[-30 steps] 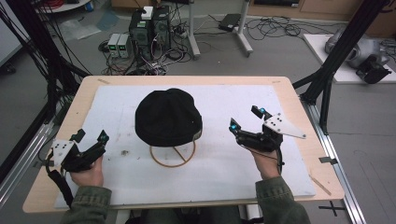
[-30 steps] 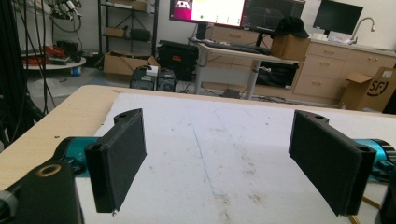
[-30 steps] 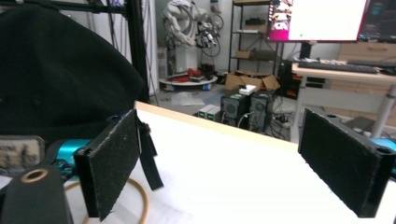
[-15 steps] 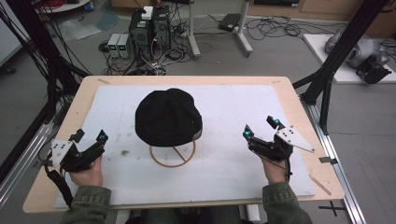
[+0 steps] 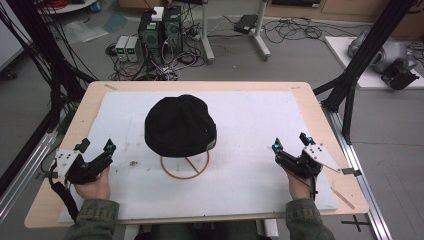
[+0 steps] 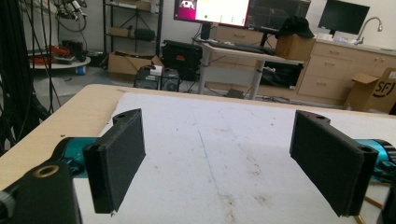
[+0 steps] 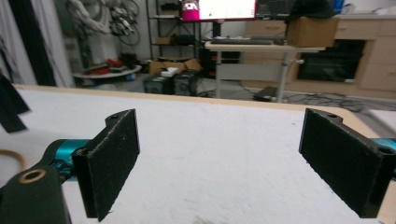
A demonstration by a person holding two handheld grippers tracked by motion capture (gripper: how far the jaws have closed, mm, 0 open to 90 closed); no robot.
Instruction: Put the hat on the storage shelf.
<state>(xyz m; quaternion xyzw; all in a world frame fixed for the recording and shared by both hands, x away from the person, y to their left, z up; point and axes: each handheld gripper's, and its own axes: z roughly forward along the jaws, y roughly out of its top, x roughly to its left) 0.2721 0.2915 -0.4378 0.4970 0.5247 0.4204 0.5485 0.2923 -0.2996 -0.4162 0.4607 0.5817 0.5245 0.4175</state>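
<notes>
At the table's near left corner the left gripper (image 5: 95,148) rests low on the white mat (image 5: 250,125), its jaws spread wide with nothing between them, pointing up the mat. In the middle, well apart from both grippers, a black cap (image 5: 179,125) sits on a wooden ring stand (image 5: 185,167), whose loop shows below the cap's near edge. Near the right edge the right gripper (image 5: 290,144) lies on the mat too, jaws likewise spread and empty.
</notes>
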